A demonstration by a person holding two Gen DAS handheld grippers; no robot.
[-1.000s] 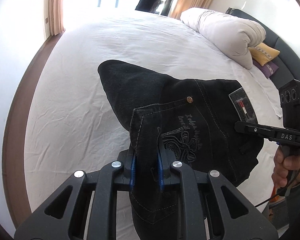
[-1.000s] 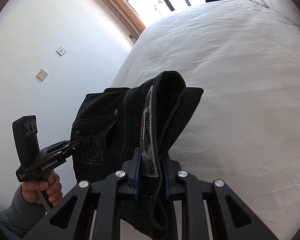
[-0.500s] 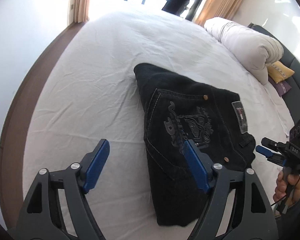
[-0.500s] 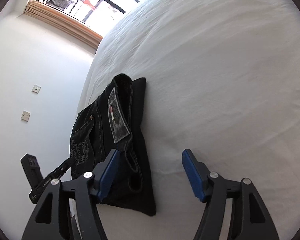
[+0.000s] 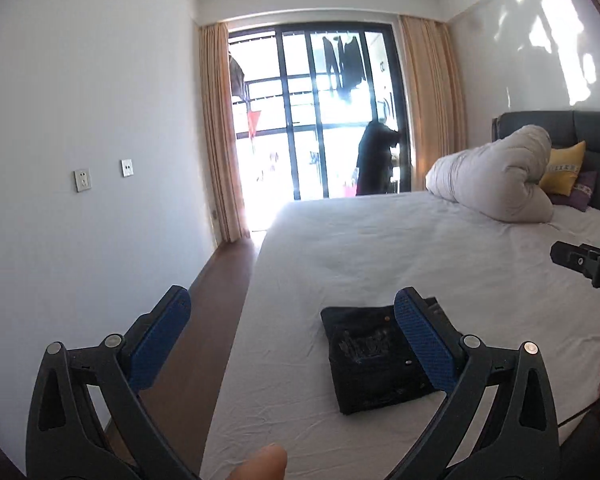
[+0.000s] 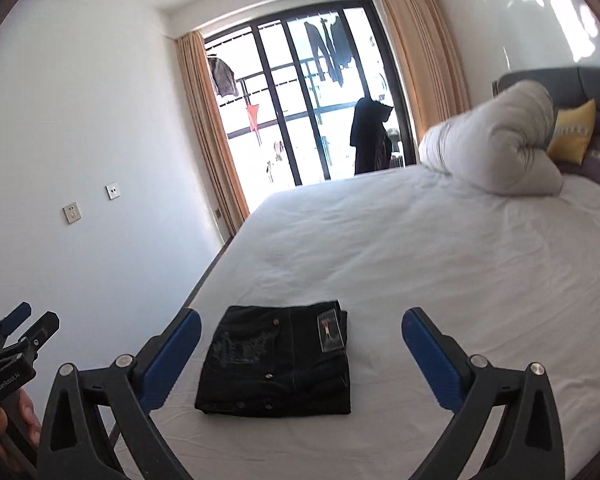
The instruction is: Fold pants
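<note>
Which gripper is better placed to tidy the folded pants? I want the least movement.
Right, probably. In its view the pants lie centred between the open right gripper fingers. The open left gripper points left of the pants, over the bed edge.

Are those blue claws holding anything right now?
Nothing. The left gripper and right gripper are both open, and the folded pants lie on the bed.
</note>
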